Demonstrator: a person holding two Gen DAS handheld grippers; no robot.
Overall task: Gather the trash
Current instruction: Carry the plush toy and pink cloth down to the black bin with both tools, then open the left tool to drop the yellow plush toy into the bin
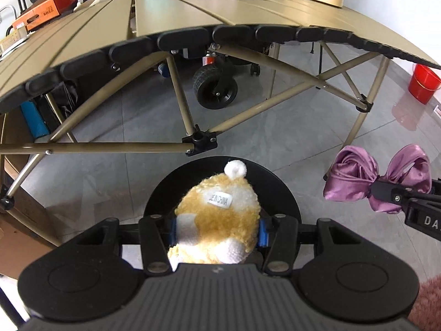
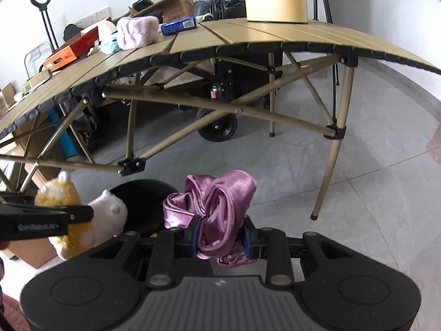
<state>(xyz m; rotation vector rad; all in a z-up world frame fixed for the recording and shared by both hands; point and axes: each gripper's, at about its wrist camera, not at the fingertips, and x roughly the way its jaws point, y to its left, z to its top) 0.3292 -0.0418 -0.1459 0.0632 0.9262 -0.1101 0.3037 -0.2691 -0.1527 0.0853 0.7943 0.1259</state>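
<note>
While both grippers carry their loads, each view shows one item poised near the bin.

Left wrist view: the left gripper point(image 1: 217, 227) pinches a fuzzy yellow-and-white plush toy point(image 1: 217, 220) between its blue pads, the toy hanging directly over a round black bin point(image 1: 286, 190) on the grey tiled floor point(image 1: 124, 127).
Off to the right in that view: the right gripper point(image 1: 386, 193) clamps a bunched shiny purple satin cloth point(image 1: 352, 176), which is above bare floor, beside the bin and not over it.
Background: a tan slatted folding table point(image 1: 193, 13) stands beyond, with a red bucket point(image 1: 423, 82) further right.

Right wrist view: the right gripper point(image 2: 220, 238) is pressed onto the purple satin cloth point(image 2: 217, 207); the black bin point(image 2: 143, 207) lies to its left, partly hidden by the plush toy point(image 2: 71, 209) held in the left gripper point(image 2: 82, 213).

Step in hand: carrying the collected items to the bin, judging by their position.
Next move: the left jaws probably only need to spread so the toy drops inside; the right gripper likely has to shift sideways over the bin mouth before letting go, without knocking the other gripper.
</note>
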